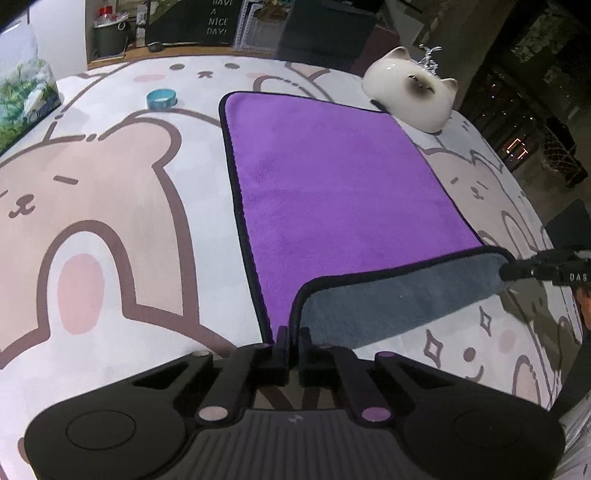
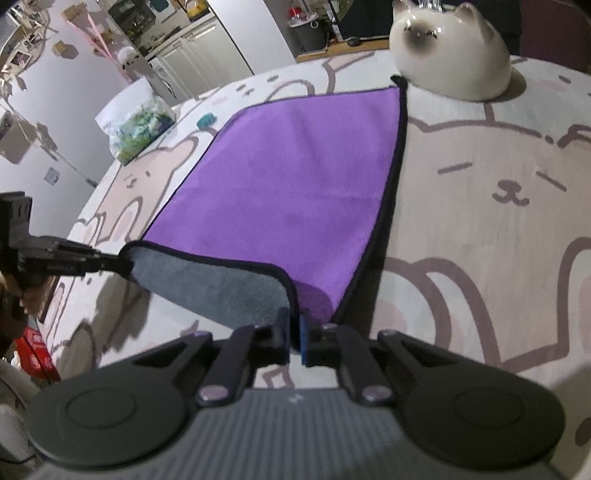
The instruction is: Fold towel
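A purple towel [image 1: 332,184] with a black hem and a grey underside lies spread on the bear-print tablecloth [image 1: 110,206]; it also shows in the right wrist view [image 2: 280,184]. Its near edge is lifted off the cloth and turned over, showing the grey side [image 1: 388,295]. My left gripper [image 1: 293,341] is shut on the near left corner. My right gripper [image 2: 294,332] is shut on the near right corner. Each gripper also shows in the other's view, the right one [image 1: 517,271] and the left one [image 2: 107,264], pinching its corner.
A white ceramic cat [image 1: 410,92] sits at the towel's far right corner, touching it. A teal roll of tape [image 1: 161,99] and a tissue pack [image 1: 22,96] stand at the far left. A chalkboard sign [image 1: 218,18] is behind the table.
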Action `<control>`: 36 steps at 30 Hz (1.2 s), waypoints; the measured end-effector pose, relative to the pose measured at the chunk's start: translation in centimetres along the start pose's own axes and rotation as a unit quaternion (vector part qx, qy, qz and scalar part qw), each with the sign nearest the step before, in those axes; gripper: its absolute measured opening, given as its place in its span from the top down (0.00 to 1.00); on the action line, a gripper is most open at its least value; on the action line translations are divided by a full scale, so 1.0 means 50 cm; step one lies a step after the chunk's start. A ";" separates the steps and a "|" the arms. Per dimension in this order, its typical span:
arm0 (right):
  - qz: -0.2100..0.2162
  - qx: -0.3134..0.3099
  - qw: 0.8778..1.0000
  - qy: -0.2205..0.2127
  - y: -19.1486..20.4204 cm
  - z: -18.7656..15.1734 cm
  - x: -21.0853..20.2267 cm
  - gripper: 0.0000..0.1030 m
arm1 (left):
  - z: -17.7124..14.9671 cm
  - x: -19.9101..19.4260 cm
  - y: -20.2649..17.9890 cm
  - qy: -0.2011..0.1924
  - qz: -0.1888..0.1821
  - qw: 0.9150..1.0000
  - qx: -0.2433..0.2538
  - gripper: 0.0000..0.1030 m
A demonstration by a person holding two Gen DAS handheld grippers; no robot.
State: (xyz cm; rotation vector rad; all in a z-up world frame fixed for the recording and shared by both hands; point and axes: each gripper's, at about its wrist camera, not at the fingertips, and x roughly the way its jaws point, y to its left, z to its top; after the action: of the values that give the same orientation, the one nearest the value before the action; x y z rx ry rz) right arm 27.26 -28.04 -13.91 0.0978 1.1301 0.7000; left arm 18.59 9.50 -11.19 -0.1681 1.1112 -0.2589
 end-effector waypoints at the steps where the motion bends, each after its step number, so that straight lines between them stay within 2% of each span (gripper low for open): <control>1: 0.002 0.001 1.000 -0.005 0.001 0.003 -0.006 0.94 | 0.000 -0.006 -0.001 -0.004 0.000 1.000 0.001 0.96; 8: 0.009 0.014 0.999 -0.046 -0.001 0.034 -0.032 0.95 | 0.035 -0.048 0.002 -0.067 -0.006 0.998 -0.016 0.96; 14: 0.007 0.029 0.996 -0.082 -0.009 0.080 -0.039 0.95 | 0.089 -0.049 0.012 -0.111 -0.010 0.993 -0.040 0.96; 22: -0.012 0.064 0.990 -0.121 -0.043 0.145 -0.019 0.95 | 0.169 -0.003 0.039 -0.143 -0.014 0.987 -0.076 0.97; 29: -0.027 0.069 0.987 -0.144 -0.069 0.214 0.007 0.95 | 0.244 0.023 0.059 -0.166 -0.006 0.983 -0.080 0.97; 36: -0.047 0.048 0.987 -0.144 -0.082 0.283 0.044 0.95 | 0.303 0.078 0.084 -0.156 0.011 0.984 -0.080 0.97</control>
State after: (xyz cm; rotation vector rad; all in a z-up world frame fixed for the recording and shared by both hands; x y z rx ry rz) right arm 41.78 -26.22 -11.04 0.2190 0.8849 0.5280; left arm 34.36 12.45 -9.06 -0.3281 0.8214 -0.1182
